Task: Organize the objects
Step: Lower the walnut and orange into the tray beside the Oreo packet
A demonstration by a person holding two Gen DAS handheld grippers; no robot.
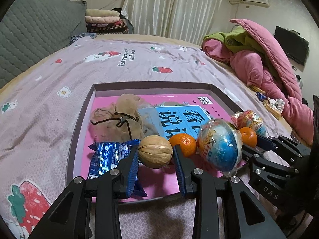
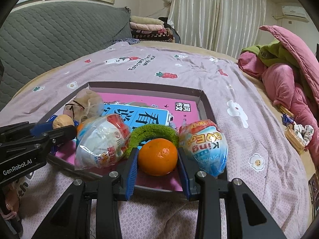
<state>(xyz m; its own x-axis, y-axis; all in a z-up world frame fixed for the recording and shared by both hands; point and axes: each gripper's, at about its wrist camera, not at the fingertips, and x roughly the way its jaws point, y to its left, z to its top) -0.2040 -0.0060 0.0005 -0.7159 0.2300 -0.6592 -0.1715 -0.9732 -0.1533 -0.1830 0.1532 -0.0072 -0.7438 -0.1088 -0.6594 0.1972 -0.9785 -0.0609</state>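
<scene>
the shallow grey cardboard box lid point(image 2: 201, 99) on the bed already gathers the snacks, so the left hand-held gripper point(image 1: 155, 155) clamps a tan walnut point(image 1: 155, 151) and the right hand-held gripper point(image 2: 157, 157) a round orange tangerine point(image 2: 157, 156) at its near edge.

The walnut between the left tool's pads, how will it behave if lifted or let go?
The tan, round walnut looks hard-shelled, so probably stiff and light. Its curved sides meet the left tool on small patches, so it may slip. Released onto the pink tray, it would likely roll.
</scene>
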